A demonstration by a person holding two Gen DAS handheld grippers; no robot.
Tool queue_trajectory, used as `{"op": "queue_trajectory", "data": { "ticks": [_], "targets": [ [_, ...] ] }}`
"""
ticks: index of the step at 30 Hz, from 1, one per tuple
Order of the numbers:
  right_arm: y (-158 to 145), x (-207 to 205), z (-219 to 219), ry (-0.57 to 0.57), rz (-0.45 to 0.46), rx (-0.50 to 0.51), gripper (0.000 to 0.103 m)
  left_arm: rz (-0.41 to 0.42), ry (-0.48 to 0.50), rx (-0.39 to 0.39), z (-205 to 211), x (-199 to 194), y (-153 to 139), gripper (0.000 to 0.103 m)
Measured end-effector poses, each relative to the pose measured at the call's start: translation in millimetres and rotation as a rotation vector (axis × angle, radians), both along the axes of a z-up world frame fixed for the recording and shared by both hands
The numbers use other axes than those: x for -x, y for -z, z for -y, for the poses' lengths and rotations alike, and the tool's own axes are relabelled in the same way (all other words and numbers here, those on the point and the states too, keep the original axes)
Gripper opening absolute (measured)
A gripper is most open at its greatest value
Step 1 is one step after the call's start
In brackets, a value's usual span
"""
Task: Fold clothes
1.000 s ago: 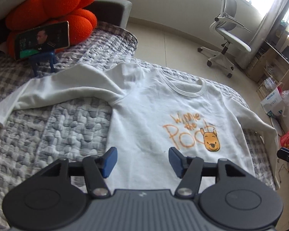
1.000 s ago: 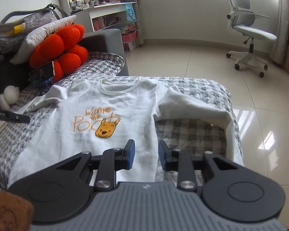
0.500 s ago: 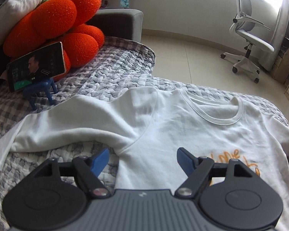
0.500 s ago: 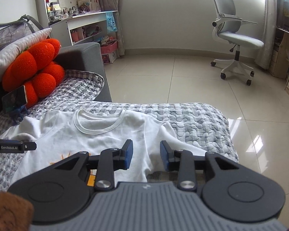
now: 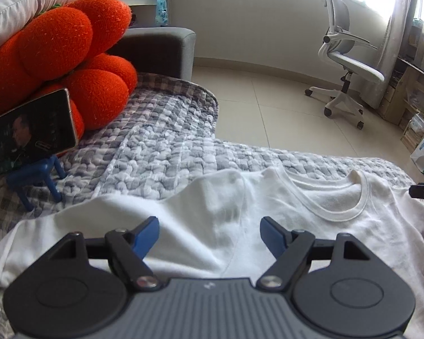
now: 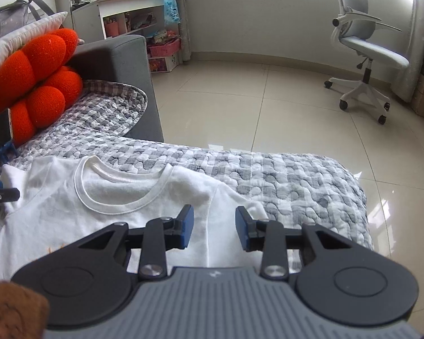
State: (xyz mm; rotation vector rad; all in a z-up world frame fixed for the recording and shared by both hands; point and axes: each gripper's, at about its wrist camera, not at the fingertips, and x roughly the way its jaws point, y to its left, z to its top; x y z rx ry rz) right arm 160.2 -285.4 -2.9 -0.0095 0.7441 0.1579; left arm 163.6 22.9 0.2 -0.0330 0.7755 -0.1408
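Through my left wrist camera, my left gripper (image 5: 209, 236) hung over the white sweatshirt (image 5: 296, 226), which lay face up on the grey quilted blanket (image 5: 161, 147). My jaws stood wide apart with nothing pinched; the left shoulder seam and the start of the sleeve (image 5: 79, 226) lay below the gap between my fingers. The neckline ran ahead and to the right of my tips, and the sleeve trailed off to the left. A phone on a small blue stand (image 5: 31, 135) and orange cushions (image 5: 70, 56) sat far ahead on the left.

Through my right wrist camera, my right gripper (image 6: 214, 227) hovered above the other shoulder, jaws parted more narrowly and empty. The shoulder seam passed under the gap, with the collar (image 6: 121, 189) ahead to the left and bare blanket ahead to the right.

I judged this as the opening step of the fold: both hands lining up on the shoulders. Next I would need to drop each pair of fingers onto the cloth and close on a shoulder before drawing it over.
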Motion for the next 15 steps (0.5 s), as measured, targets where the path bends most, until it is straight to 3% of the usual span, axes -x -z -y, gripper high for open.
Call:
{"op": "queue_trajectory", "data": {
  "ticks": [3, 9, 12, 15],
  "targets": [
    [1, -21, -3, -0.069, -0.005, 0.001, 0.036, -0.019, 0.039, 0.033, -1, -24, -1, 0.081],
    [11, -42, -5, -0.219, 0.002, 0.007, 0.037, -0.067, 0.131, -0.009, 7, -61, 13, 0.083],
    [20, -52, 0, -0.248, -0.032, 0.021, 0.044, -0.11, 0.166, -0.002, 6, -75, 25, 0.082],
    [31, -62, 1, -0.281, -0.082, 0.028, 0.049, -0.092, 0.194, -0.067, 11, -74, 33, 0.066]
  ]
}}
